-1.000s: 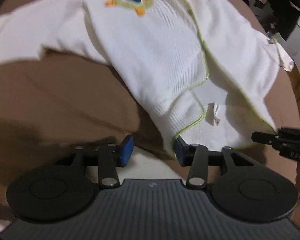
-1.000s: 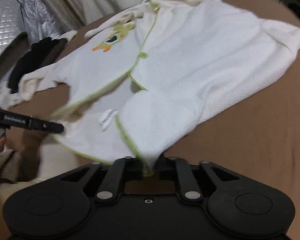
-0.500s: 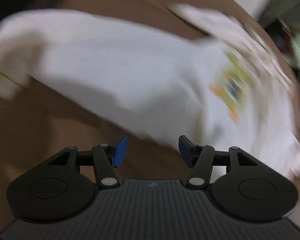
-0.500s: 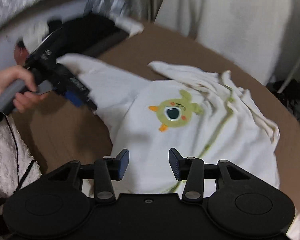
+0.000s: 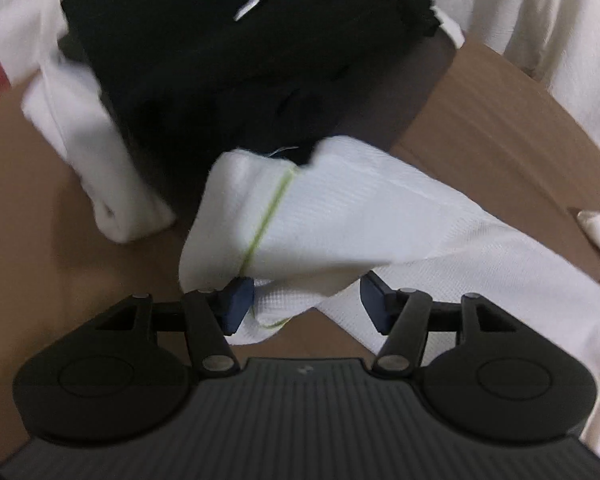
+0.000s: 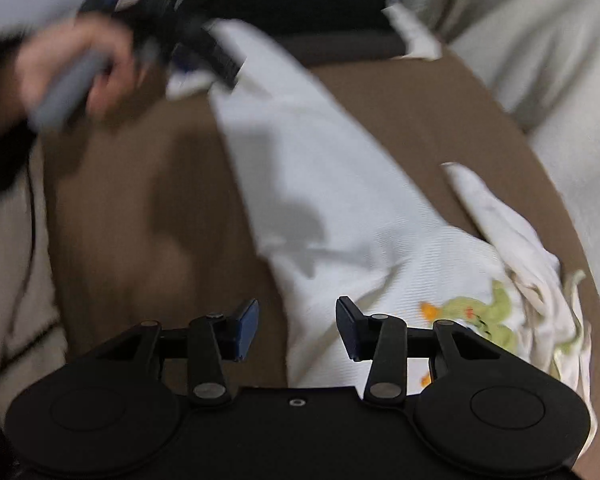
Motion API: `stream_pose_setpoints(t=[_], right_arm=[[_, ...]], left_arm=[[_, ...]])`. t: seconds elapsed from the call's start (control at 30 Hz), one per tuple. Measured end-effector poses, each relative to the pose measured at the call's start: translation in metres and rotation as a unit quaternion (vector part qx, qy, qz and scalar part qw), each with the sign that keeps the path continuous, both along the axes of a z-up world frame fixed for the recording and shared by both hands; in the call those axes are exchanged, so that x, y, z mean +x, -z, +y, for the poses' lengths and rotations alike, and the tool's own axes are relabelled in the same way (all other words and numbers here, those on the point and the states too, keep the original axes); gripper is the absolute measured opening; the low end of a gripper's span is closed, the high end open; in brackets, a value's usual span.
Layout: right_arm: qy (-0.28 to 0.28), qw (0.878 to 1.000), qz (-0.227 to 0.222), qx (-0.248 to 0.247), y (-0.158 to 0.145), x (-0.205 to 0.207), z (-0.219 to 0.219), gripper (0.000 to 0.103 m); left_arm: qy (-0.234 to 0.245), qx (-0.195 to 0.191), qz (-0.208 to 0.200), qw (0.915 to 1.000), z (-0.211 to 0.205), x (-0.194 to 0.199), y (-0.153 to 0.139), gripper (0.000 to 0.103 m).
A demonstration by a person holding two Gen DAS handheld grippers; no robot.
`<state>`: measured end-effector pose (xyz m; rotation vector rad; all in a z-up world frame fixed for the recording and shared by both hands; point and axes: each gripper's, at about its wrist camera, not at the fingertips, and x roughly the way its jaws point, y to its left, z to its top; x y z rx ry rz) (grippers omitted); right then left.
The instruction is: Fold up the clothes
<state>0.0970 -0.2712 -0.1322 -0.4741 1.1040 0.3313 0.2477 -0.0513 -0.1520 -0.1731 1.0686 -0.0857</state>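
Observation:
A white knit baby top [image 6: 340, 200] with a green monster patch [image 6: 484, 316] lies spread on a brown surface [image 6: 140, 200]. In the left wrist view its long sleeve [image 5: 380, 216] ends in a cuff with a green stitch line [image 5: 268, 212]. My left gripper [image 5: 306, 304] hovers over that cuff, its jaws opening, with sleeve cloth lying loose between the blue pads. The right wrist view shows the same left gripper [image 6: 224, 68], held by a hand [image 6: 72, 68], at the sleeve's far end. My right gripper [image 6: 297, 330] stands open over the top's side edge, gripping nothing.
A heap of black clothes [image 5: 240, 60] and a white rolled piece [image 5: 100, 160] lie just beyond the cuff. Cream fabric [image 6: 540, 60] hangs past the brown surface's far edge. Bare brown surface [image 5: 500, 128] shows on both sides of the sleeve.
Both grippers left the top's bottom hem, and the right one opened and let go of it. The left swung out to the sleeve cuff, while the right moved beside the chest and rolled.

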Motion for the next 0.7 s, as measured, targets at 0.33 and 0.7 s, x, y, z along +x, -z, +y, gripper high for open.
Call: stream_pose_setpoints(t=[0.33,0.7], right_arm=[[-0.063,0.994,-0.050,-0.080,0.061,0.018,0.047,0.048],[-0.039,0.992,-0.051,-0.111,0.088,0.052,0.030,0.002]], left_arm=[[-0.010,-0.169,0.056,0.9840,0.030,0.016,0.031,0.078],[0.175,0.133,-0.096,0.9707,-0.071,-0.034,0.015,0.008]])
